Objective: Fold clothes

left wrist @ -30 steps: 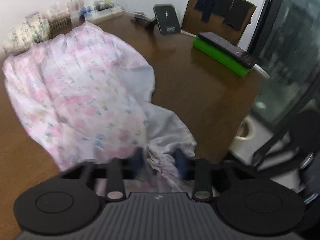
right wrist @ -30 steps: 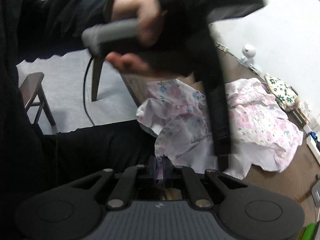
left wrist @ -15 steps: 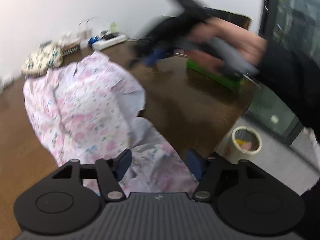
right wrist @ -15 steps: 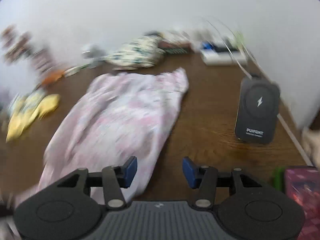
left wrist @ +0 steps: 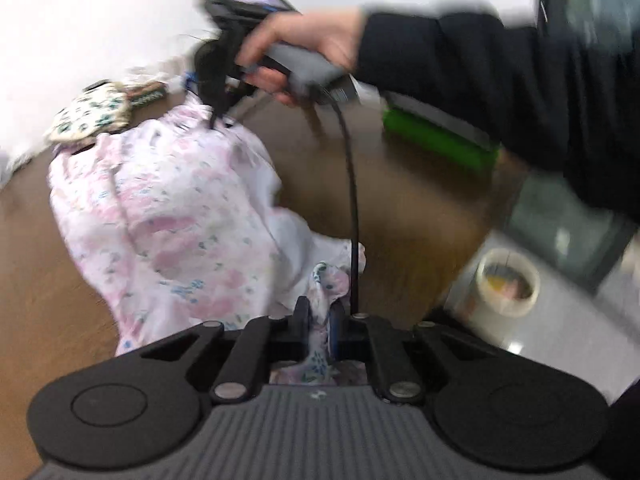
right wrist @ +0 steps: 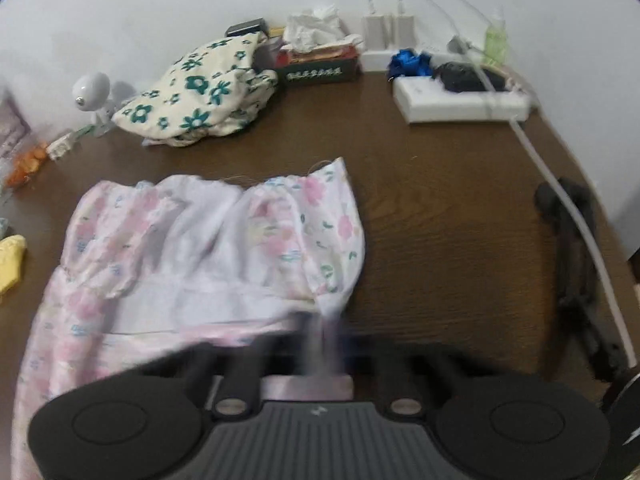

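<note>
A pink floral garment [left wrist: 172, 216] lies spread on the brown table [left wrist: 400, 208]. My left gripper [left wrist: 318, 320] is at its near end, shut on a bunched corner of the cloth. A hand [left wrist: 308, 40] holds my right gripper [left wrist: 216, 114] over the far end, tips down on the fabric. In the right wrist view the garment [right wrist: 200, 248] shows its gathered hem. There the right gripper [right wrist: 320, 340] is blurred, its fingers close together with a fold of cloth between them.
A cream cloth with green flowers [right wrist: 200, 92], a tissue box [right wrist: 320, 68], a white power strip [right wrist: 460, 100] and a small white camera [right wrist: 90, 88] line the wall. A black stand [right wrist: 572, 260] lies at the right. A green box [left wrist: 436, 144] sits near the table edge, a bin [left wrist: 508, 284] on the floor.
Both grippers were open half a second ago. The left has shut on the near corner. The right has swung across to the far end and closed on the cloth.
</note>
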A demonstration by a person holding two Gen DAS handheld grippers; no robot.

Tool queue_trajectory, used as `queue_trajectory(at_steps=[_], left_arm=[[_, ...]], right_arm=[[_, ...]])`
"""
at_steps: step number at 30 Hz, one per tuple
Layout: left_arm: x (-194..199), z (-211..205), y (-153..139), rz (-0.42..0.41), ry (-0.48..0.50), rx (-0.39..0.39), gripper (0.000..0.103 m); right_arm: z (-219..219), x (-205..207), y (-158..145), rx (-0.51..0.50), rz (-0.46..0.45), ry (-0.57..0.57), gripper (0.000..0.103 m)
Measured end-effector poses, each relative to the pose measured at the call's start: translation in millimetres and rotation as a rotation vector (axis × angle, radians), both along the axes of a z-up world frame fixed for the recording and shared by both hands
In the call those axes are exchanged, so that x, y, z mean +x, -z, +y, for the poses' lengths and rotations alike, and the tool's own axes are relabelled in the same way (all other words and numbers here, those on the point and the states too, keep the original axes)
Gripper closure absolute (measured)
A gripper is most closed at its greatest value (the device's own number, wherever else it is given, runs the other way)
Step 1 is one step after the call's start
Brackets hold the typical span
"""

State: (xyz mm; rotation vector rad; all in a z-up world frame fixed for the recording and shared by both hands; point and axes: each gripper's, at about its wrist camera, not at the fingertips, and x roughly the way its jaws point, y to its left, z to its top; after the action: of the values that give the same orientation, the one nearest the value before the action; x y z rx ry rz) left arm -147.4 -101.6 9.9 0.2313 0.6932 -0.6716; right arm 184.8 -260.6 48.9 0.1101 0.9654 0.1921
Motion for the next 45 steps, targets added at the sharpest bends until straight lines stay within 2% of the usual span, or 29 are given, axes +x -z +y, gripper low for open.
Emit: queue_trajectory(at_steps=[2, 3, 4, 7, 9, 11, 13, 14, 16, 19, 21, 23, 24, 26, 28, 30, 31, 36, 39, 41, 42, 43, 45], left_arm=[[-4.1, 21.5, -9.4, 0.038, -0.058, -0.075, 0.094], [-5.6, 31.2, -11.7, 0.059, -0.086, -0.11, 0.094], [-5.9, 38.5, -8.3, 0.083, -0.112, -0.141, 0.093], [-6.9, 60.5, 1.9, 0.155, -0.19, -0.234, 0.093], [-7.5, 75.1, 8.7, 0.204, -0.242, -0.296, 0.093], [-8.2, 89.8, 15.5, 0.252, -0.295, -0.358, 0.093], [-8.8, 104.4, 22.3, 0.3, -0.347, -0.42, 0.091], [-9.1, 111.8, 25.7, 0.325, -0.373, -0.45, 0.091], [-9.7, 126.4, 32.5, 0.373, -0.425, -0.512, 0.089], [-9.2, 136.3, 36.6, 0.4, -0.456, -0.569, 0.088], [-8.6, 140.5, 38.2, 0.41, -0.467, -0.599, 0.088], [-8.0, 144.7, 39.7, 0.419, -0.479, -0.63, 0.088], [-7.7, 146.7, 40.5, 0.423, -0.484, -0.645, 0.088], [-7.0, 150.9, 42.0, 0.432, -0.496, -0.675, 0.088], [-2.5, 156.9, 44.3, 0.437, -0.518, -0.698, 0.088], [-4.8, 159.2, 43.9, 0.442, -0.546, -0.715, 0.088], [-5.7, 160.2, 43.8, 0.445, -0.557, -0.724, 0.088], [-16.2, 156.6, 43.3, 0.442, -0.559, -0.737, 0.088], [-22.6, 151.6, 40.5, 0.436, -0.551, -0.692, 0.086], [-27.1, 148.9, 33.8, 0.427, -0.532, -0.643, 0.063], [-31.1, 147.9, 26.2, 0.399, -0.513, -0.606, 0.047], [-37.6, 148.2, 16.4, 0.362, -0.469, -0.579, 0.046], [-51.5, 152.6, -6.4, 0.288, -0.366, -0.541, 0.045]], right_arm=[[6.8, -2.9, -14.7, -0.008, -0.036, -0.018, 0.103], [18.2, -5.5, -29.7, -0.044, -0.064, -0.047, 0.103], [34.6, -8.4, -43.8, -0.109, -0.096, -0.082, 0.103], [108.6, -7.7, -56.2, -0.326, -0.133, -0.227, 0.102], [164.9, -2.4, -37.1, -0.463, -0.106, -0.302, 0.102], [201.7, 8.8, -4.9, -0.549, -0.037, -0.354, 0.097], [215.1, 16.2, 9.3, -0.539, -0.009, -0.354, 0.085], [212.1, 15.5, 4.9, -0.509, -0.019, -0.345, 0.082], [202.3, 12.2, -8.6, -0.437, -0.049, -0.323, 0.063], [175.0, -21.2, -51.0, -0.366, -0.176, -0.341, 0.056], [150.3, -58.9, -68.9, -0.254, -0.233, -0.398, 0.054], [125.4, -97.2, -85.1, -0.134, -0.283, -0.456, 0.055], [116.2, -118.6, -82.8, -0.088, -0.272, -0.512, 0.057], [99.4, -162.5, -73.4, -0.003, -0.232, -0.638, 0.059], [84.1, -206.3, -59.7, 0.061, -0.251, -0.731, 0.06], [76.5, -239.7, -42.6, 0.108, -0.284, -0.762, 0.063], [73.1, -256.1, -34.0, 0.131, -0.301, -0.775, 0.068], [104.3, -264.1, -7.4, 0.202, -0.276, -0.739, 0.081], [130.8, -251.8, 2.9, 0.213, -0.261, -0.741, 0.081], [151.1, -247.7, 16.3, 0.141, -0.224, -0.751, 0.081], [159.3, -248.2, 22.9, 0.092, -0.218, -0.758, 0.081], [164.6, -250.5, 27.7, 0.054, -0.236, -0.764, 0.081], [167.3, -254.5, 29.4, 0.04, -0.252, -0.764, 0.08]])
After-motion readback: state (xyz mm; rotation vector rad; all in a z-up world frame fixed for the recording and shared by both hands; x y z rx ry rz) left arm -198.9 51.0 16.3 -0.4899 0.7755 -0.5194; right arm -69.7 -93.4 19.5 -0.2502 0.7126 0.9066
